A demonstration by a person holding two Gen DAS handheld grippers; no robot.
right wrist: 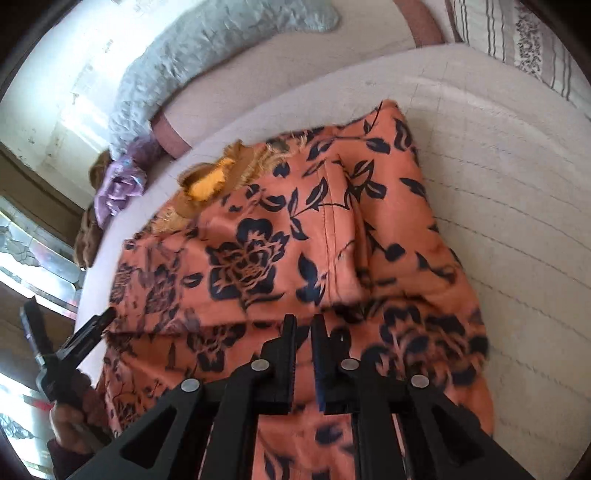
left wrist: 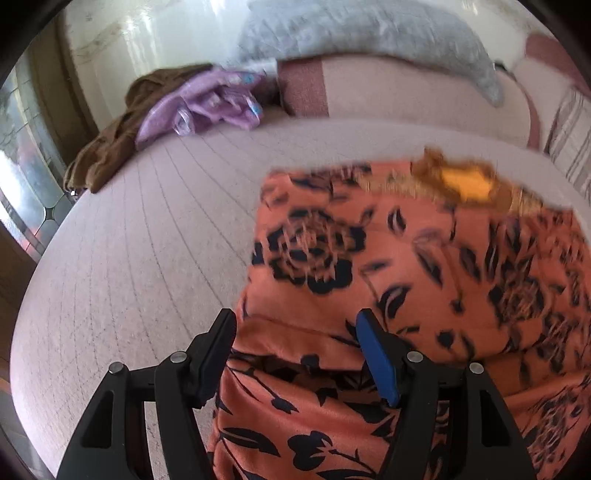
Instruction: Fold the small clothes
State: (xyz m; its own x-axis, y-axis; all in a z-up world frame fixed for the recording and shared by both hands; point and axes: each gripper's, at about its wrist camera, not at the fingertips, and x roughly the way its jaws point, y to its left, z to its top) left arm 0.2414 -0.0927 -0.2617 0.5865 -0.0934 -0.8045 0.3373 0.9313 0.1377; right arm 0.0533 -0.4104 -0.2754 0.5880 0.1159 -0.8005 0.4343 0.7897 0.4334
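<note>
An orange garment with a black flower print [left wrist: 424,258] lies on the pale bed, with a yellow-brown lining showing at its far edge [left wrist: 465,181]. It also fills the middle of the right wrist view [right wrist: 295,240]. My left gripper [left wrist: 299,339] is open, its jaws standing either side of a fold at the garment's near left edge. It shows at the lower left of the right wrist view [right wrist: 70,321]. My right gripper [right wrist: 303,332] is shut on the near edge of the garment, pinching the cloth between nearly closed jaws.
The bed's quilted pale cover [left wrist: 147,258] stretches to the left. A brown cloth [left wrist: 110,147] and a purple garment [left wrist: 207,107] lie at the far left. A grey fluffy pillow [left wrist: 369,33] and a pink bolster [left wrist: 406,92] lie behind. A striped pillow [right wrist: 524,40] sits far right.
</note>
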